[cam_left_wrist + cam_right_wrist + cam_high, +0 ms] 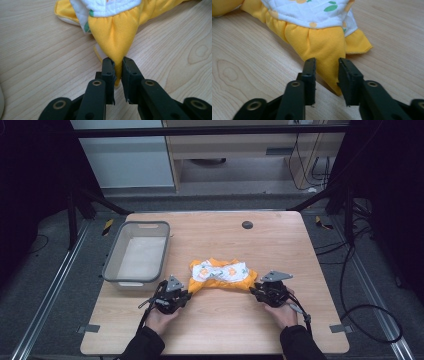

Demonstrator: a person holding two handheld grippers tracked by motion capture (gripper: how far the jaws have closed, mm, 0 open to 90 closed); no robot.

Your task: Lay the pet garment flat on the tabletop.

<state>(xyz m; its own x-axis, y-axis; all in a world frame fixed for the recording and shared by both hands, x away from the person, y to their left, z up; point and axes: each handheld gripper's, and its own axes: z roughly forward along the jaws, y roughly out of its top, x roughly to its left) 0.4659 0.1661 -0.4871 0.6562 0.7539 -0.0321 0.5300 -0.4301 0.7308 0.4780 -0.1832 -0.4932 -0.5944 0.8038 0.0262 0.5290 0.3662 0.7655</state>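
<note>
High view: yellow garment (pixel 222 276) with white printed panel, crumpled at centre of wooden table (pixel 280 240), right of grey plastic basin (pixel 136 254). Left gripper (pixel 185 294) at garment's left end, right gripper (pixel 253 291) at its right end, each held in a hand near the table's front edge.

Left gripper view: left gripper (pixel 118 65) jaws nearly together, pinching a gathered yellow corner of garment (pixel 113 30); fabric drawn taut from the jaws.

Right gripper view: right gripper (pixel 326 65) jaws parted, standing either side of a pointed yellow corner of garment (pixel 322 42); left jaw not pressed on cloth, contact at right jaw unclear.
</note>
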